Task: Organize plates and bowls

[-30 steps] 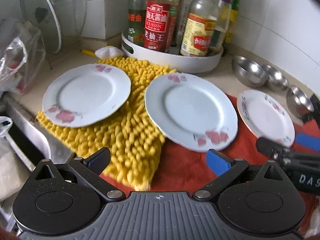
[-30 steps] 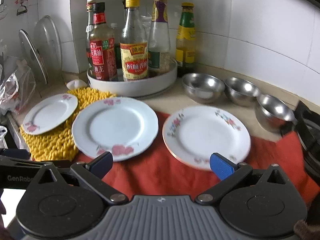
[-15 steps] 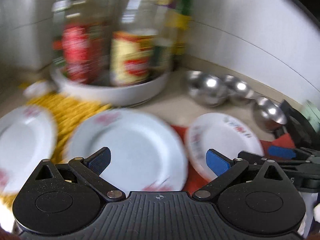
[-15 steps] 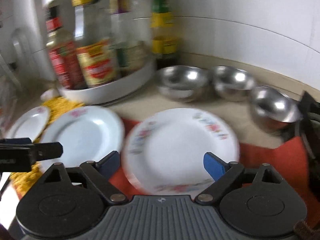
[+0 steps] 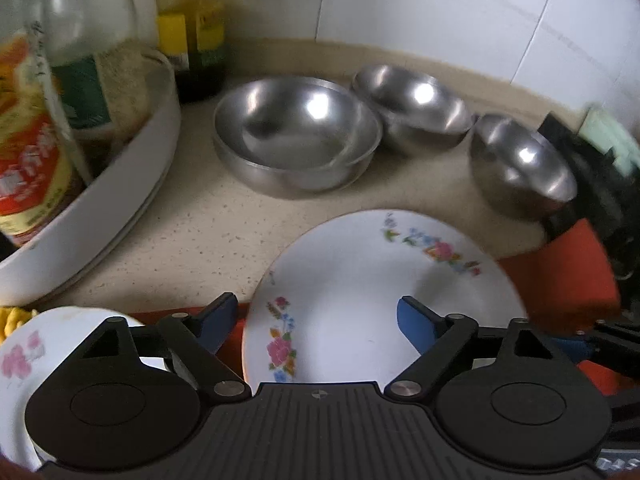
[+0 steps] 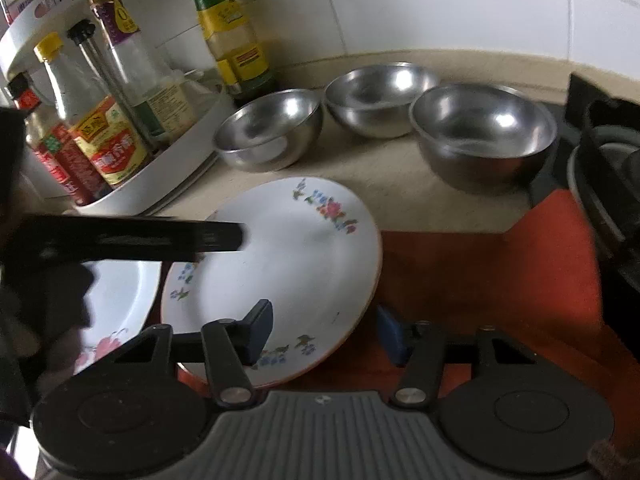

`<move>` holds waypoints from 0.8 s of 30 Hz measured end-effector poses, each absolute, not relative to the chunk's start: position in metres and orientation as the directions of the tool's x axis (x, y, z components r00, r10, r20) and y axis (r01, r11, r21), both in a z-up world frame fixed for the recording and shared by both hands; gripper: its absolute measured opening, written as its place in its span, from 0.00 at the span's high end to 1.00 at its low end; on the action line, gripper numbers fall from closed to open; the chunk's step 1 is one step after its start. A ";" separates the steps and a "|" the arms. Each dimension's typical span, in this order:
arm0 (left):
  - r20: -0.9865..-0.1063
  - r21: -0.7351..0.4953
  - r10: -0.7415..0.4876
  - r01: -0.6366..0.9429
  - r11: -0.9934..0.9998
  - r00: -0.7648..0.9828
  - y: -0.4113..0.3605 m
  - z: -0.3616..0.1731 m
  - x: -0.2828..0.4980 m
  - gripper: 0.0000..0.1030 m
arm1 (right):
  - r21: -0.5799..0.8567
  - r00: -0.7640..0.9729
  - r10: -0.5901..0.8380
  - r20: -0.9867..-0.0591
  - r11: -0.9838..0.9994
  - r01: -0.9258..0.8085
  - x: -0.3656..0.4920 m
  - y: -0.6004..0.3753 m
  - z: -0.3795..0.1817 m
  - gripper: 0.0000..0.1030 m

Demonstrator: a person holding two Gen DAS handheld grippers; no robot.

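Observation:
A white plate with small coloured flowers [image 5: 360, 292] [image 6: 288, 264] lies half on the red cloth [image 6: 480, 272]. My left gripper [image 5: 316, 326] is open, its right finger over the plate and its left finger beside the plate's left rim. My right gripper [image 6: 324, 332] is open and straddles the plate's near right rim. A larger white plate with pink flowers [image 5: 36, 352] [image 6: 120, 300] lies to the left. Three steel bowls [image 5: 296, 140] [image 5: 416, 108] [image 5: 520, 164] stand in a row behind, also in the right wrist view [image 6: 272, 132] [image 6: 380, 96] [image 6: 484, 132].
A white turntable tray [image 6: 168, 172] [image 5: 112, 196] of sauce bottles stands at the left, close to the bowls. A black stove [image 6: 604, 152] sits at the right edge. A tiled wall [image 6: 440, 4] runs behind. The left gripper's arm [image 6: 120, 238] crosses the right wrist view.
Both grippers have swung right and moved forward, from facing all three plates to closing in on the small flowered plate. Both stay open.

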State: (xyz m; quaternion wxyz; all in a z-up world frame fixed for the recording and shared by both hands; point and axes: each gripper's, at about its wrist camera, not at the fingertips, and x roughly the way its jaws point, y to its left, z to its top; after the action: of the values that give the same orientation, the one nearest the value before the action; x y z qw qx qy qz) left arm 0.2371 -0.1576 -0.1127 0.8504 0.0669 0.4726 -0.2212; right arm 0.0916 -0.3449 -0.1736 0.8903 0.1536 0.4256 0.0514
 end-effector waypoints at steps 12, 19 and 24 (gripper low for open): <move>-0.850 -0.091 -0.330 0.504 0.859 0.410 -0.167 -0.115 0.232 0.05 | 0.393 0.652 0.288 -0.701 0.919 0.017 0.093 -0.354 -0.180 0.51; -0.849 -0.211 -0.410 0.496 0.842 0.334 -0.156 -0.107 0.217 0.07 | 0.354 0.661 0.226 -0.716 0.933 0.064 0.086 -0.354 -0.172 0.50; -0.833 -0.240 -0.446 0.513 0.824 0.327 -0.146 -0.093 0.187 0.10 | 0.332 0.658 0.200 -0.726 0.940 0.080 0.072 -0.359 -0.157 0.50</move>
State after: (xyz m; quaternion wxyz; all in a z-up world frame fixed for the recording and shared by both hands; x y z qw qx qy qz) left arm 0.1874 -0.1461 -0.0931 0.8138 0.0334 0.4999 -0.2946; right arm 0.0717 -0.3593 -0.1569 0.8946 0.1699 0.4120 0.0334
